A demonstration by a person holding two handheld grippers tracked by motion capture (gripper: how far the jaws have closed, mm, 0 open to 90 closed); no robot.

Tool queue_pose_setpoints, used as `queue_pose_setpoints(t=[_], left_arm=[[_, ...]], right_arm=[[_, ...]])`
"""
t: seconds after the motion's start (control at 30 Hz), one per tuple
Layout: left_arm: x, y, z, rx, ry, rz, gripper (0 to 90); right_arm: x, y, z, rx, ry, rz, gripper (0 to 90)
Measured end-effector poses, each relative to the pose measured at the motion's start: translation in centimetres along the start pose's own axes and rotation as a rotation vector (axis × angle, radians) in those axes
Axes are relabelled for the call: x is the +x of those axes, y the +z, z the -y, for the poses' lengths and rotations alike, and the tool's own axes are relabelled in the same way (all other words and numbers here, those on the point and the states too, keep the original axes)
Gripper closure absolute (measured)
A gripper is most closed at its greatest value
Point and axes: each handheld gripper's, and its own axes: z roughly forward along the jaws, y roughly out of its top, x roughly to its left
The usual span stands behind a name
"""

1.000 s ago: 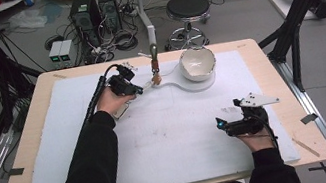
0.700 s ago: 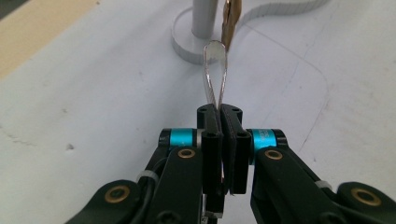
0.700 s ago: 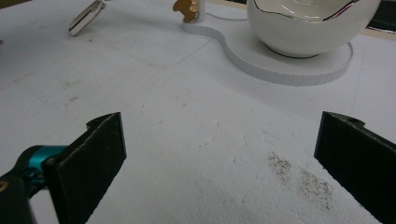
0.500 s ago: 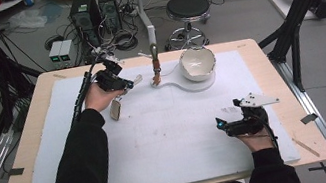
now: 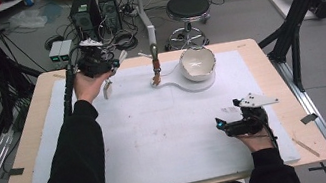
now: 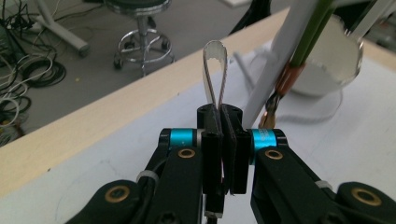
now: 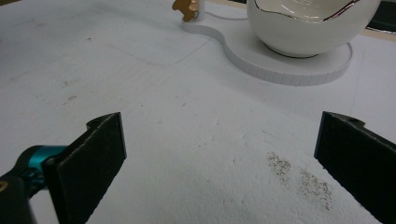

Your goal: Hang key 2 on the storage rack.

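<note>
White padding covers the table (image 5: 245,51). From above, the left gripper (image 5: 105,70) at eleven o'clock holds small metal tongs (image 5: 108,88) lifted off the mat; the white bowl (image 5: 197,63) on its stand (image 5: 176,80) sits at one o'clock. Along the left jaws, they pinch the tongs (image 6: 215,70) tight, so picking up looks done, delivery not. Right gripper (image 7: 219,158) gapes wide, idle.

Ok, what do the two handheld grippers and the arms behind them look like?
Both arms wear black sleeves. Each gripper is black, its tongs being flat textured black pads on arms with teal collars and brass-coloured screws. The left gripper trails a black cable; the right gripper carries a grey three-cornered plate and shows a small teal light.
</note>
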Motion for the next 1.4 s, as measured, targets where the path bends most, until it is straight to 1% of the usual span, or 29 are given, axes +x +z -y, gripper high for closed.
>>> queue_pose_setpoints(t=[0.07, 0.1, 0.17, 0.3, 0.37, 0.4, 0.5, 0.6, 0.67, 0.73, 1.0, 1.1, 1.13, 1.2, 1.23, 1.3, 1.4], left_arm=[[0.0, -0.2, -0.5, -0.016, -0.005, 0.002, 86.7], [0.0, -0.2, -0.9, -0.027, -0.003, -0.008, 86.7], [0.0, -0.2, -1.4, -0.043, -0.013, -0.003, 86.7], [-0.2, 0.0, -2.3, -0.044, -0.021, -0.031, 86.7], [-0.4, 0.1, -2.8, -0.054, -0.016, -0.028, 86.7], [-0.6, 0.2, -3.0, -0.059, -0.007, -0.032, 86.7], [-0.8, 0.6, -3.6, -0.054, 0.001, -0.023, 86.7], [-0.9, 1.0, -4.2, -0.057, -0.003, -0.016, 86.7], [-1.0, 1.1, -4.4, -0.068, -0.006, -0.01, 86.7], [-1.0, 1.2, -4.4, -0.087, -0.024, -0.001, 86.7], [-0.9, 2.1, -4.3, -0.1, -0.056, 0.018, 86.7], [-1.0, 2.5, -4.5, -0.091, -0.053, 0.02, 86.7], [-1.1, 2.6, -4.7, -0.091, -0.048, 0.024, 86.7], [-1.2, 2.9, -4.9, -0.095, -0.047, 0.031, 86.6], [-1.3, 3.1, -5.1, -0.092, -0.046, 0.032, 86.7], [-1.3, 3.4, -5.3, -0.088, -0.043, 0.036, 86.7], [-1.4, 3.7, -5.6, -0.095, -0.044, 0.038, 86.6]], right_arm=[[0.0, 0.0, 0.0, -0.001, 0.0, 0.003, 1.1], [0.0, 0.0, 0.0, -0.001, 0.002, 0.002, 1.1], [0.0, 0.0, 0.0, 0.001, 0.005, 0.0, 1.1], [0.0, -0.1, 0.0, 0.0, 0.003, 0.001, 1.1], [0.0, -0.1, 0.0, -0.001, 0.005, 0.0, 1.1], [0.0, -0.1, 0.0, -0.002, 0.005, 0.0, 1.1], [0.0, -0.1, 0.0, 0.001, 0.008, 0.001, 1.1], [0.1, -0.1, 0.0, 0.001, 0.0, 0.001, 1.1], [0.1, -0.1, 0.0, 0.007, 0.001, 0.001, 1.1], [0.1, -0.1, 0.0, 0.006, 0.001, 0.001, 1.1], [0.1, -0.1, 0.0, 0.001, -0.002, 0.002, 1.1], [0.1, -0.1, 0.0, 0.004, 0.002, 0.0, 1.2], [0.1, -0.1, 0.0, 0.001, -0.004, 0.003, 1.2], [0.1, -0.1, 0.0, 0.005, 0.004, 0.0, 1.1], [0.0, -0.1, 0.0, 0.001, -0.003, 0.003, 1.1], [0.1, -0.1, 0.0, 0.006, 0.004, 0.0, 1.1], [0.1, 0.0, 0.1, 0.005, 0.001, 0.0, 1.1]])
